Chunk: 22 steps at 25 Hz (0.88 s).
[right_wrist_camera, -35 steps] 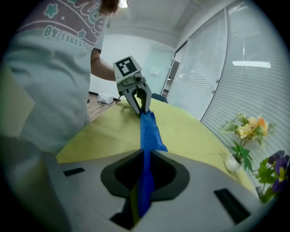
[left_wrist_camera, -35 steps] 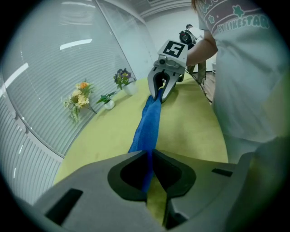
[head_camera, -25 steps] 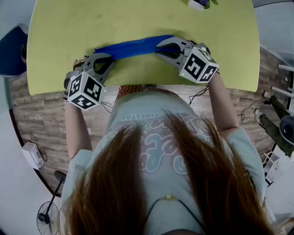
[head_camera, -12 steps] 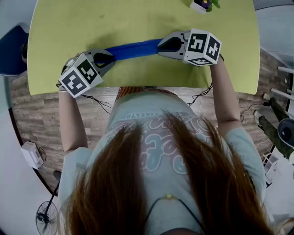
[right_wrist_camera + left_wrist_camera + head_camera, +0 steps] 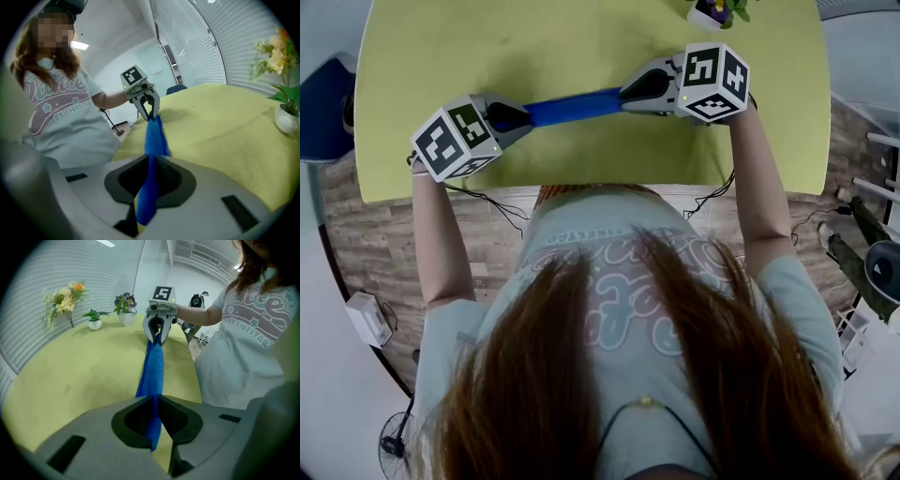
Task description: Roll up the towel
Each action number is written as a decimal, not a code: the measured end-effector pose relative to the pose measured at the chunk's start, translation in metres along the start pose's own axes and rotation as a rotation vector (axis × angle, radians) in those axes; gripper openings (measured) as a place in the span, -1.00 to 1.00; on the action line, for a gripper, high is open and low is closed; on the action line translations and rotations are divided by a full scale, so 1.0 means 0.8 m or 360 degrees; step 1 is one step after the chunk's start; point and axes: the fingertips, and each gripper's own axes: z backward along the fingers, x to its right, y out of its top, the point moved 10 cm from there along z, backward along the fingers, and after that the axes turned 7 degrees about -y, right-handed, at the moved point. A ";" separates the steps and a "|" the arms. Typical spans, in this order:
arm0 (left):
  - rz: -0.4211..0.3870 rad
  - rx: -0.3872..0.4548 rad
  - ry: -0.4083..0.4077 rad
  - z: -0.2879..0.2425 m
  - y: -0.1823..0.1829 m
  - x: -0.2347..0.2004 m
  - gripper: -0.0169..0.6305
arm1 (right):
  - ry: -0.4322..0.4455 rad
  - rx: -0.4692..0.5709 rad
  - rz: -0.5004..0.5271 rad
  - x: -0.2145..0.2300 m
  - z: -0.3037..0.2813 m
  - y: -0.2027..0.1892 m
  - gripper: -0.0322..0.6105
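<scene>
Since a second ago the left gripper (image 5: 519,117) and right gripper (image 5: 627,93) have rolled. The blue towel (image 5: 575,106) is stretched taut between them over the green surface (image 5: 581,42), each end pinched in closed fingers (image 5: 93,437). The person's shirt (image 5: 262,319) reads "BY FINESTAR".

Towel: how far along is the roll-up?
Done: the towel is gathered into one narrow band. In hand: left gripper and right gripper are each shut on an end, stretching it over the table. Left: a tight roll isn't evident; neither end is released.
</scene>
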 end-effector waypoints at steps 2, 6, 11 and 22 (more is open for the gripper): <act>0.0009 0.0001 -0.0010 0.002 0.000 -0.005 -0.82 | 0.0004 0.0005 -0.0011 0.004 0.000 0.002 -0.75; 0.0020 0.0007 0.0010 0.005 0.006 -0.015 -0.82 | -0.0017 0.0025 -0.0019 0.012 0.006 0.003 -0.75; 0.0011 -0.0005 0.0087 0.006 0.010 -0.018 -0.82 | -0.0094 0.0025 0.0069 0.011 0.008 0.005 -0.74; -0.0140 0.0141 0.0437 -0.004 -0.006 0.004 -0.82 | -0.0473 0.0180 0.0250 -0.013 0.002 -0.009 -0.67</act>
